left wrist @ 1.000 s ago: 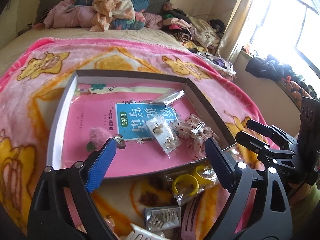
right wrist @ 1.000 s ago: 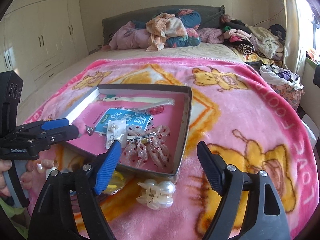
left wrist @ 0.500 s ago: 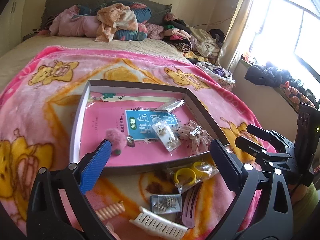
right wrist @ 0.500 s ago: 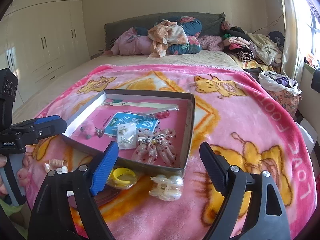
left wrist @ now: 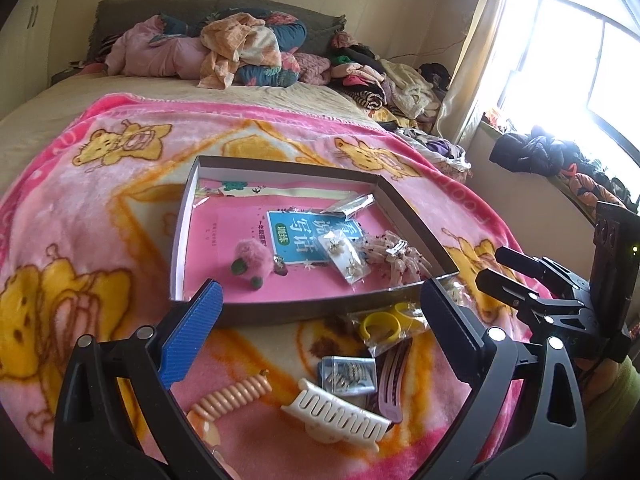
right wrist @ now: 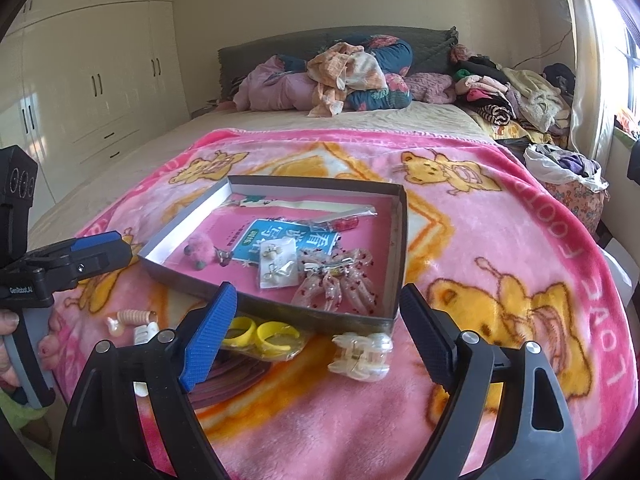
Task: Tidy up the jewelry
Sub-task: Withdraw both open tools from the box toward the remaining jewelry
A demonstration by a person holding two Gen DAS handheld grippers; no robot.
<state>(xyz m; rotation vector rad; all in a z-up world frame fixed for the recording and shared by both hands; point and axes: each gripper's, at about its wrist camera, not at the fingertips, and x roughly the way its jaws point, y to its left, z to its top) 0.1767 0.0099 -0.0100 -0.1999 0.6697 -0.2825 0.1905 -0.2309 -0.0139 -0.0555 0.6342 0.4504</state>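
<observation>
A shallow grey box (left wrist: 181, 236) (right wrist: 401, 240) lies on the pink blanket. In it are a pink pompom clip (left wrist: 252, 258), a card of earrings (left wrist: 345, 258) and a beaded bow clip (right wrist: 336, 276). In front of the box lie a bag of yellow rings (left wrist: 384, 326) (right wrist: 264, 334), a white comb clip (left wrist: 340, 412), a peach spiral clip (left wrist: 232, 396), a packet of pins (left wrist: 348, 374), a mauve snap clip (left wrist: 394, 376) and a pearl claw clip (right wrist: 360, 354). My left gripper (left wrist: 320, 328) is open and empty above these. My right gripper (right wrist: 316, 336) is open and empty above the claw clip.
The pink bear blanket (right wrist: 500, 264) covers the bed's near half. Piled clothes and bedding (left wrist: 224, 52) lie at the headboard. A window (left wrist: 580, 60) and a sill with clothes are on the right. White wardrobes (right wrist: 80, 92) stand on the left.
Both grippers have drawn back and up from the box, still open. More of the loose clips in front of the box have come into view.
</observation>
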